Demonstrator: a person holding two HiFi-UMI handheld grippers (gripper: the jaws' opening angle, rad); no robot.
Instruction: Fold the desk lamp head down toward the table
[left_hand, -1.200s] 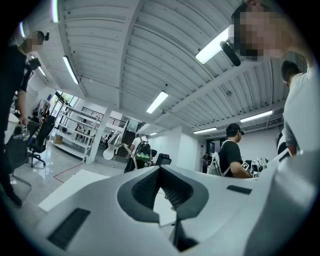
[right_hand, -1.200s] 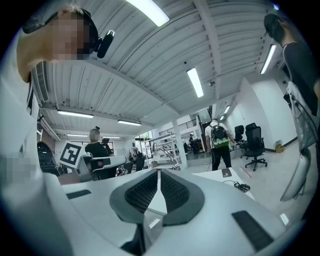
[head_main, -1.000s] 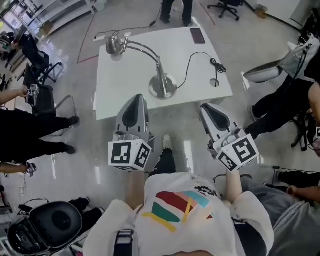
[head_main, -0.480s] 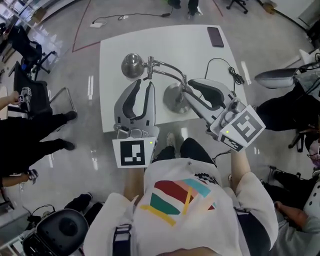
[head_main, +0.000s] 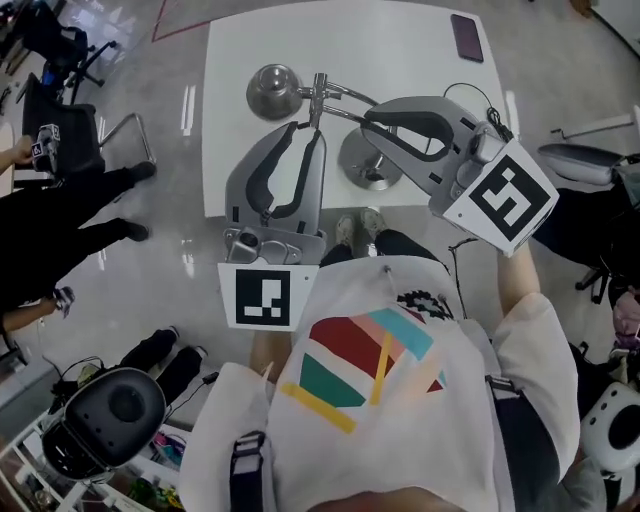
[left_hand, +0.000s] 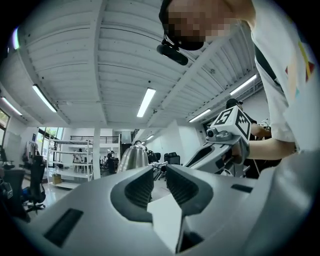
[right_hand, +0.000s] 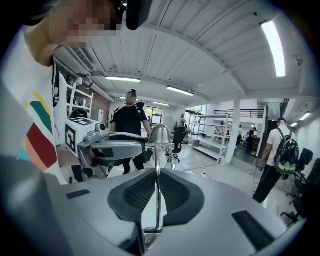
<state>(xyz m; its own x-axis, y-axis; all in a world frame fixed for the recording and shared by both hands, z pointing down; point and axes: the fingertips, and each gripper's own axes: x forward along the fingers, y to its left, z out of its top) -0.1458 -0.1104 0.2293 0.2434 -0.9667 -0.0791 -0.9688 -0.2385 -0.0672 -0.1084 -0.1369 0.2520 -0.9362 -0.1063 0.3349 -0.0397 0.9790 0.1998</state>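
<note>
The chrome desk lamp stands on the white table (head_main: 400, 50). Its head (head_main: 272, 92) is at the left, its round base (head_main: 358, 160) is at the right, and a bent arm joins them. My left gripper (head_main: 308, 130) is just short of the arm's joint; its jaws have just been opening and stand open with nothing between them. Its own view shows the lamp head (left_hand: 132, 159) beyond the fingertips of that gripper (left_hand: 160, 169). My right gripper (head_main: 367, 120) comes in from the right, shut on the lamp's thin stem. In the right gripper view the stem runs upright between the pads of the gripper (right_hand: 157, 172) up to the head (right_hand: 160, 135).
A dark phone (head_main: 467, 38) lies at the table's far right corner, and the lamp's cable (head_main: 462, 90) loops near it. A chair (head_main: 100, 140) and seated people are to the left of the table. A person (right_hand: 129, 125) stands beyond the lamp.
Both grippers have moved forward over the table to the lamp. The left jaws went from shut to open. The right gripper swung left, rolled, and now has the stem between its jaws.
</note>
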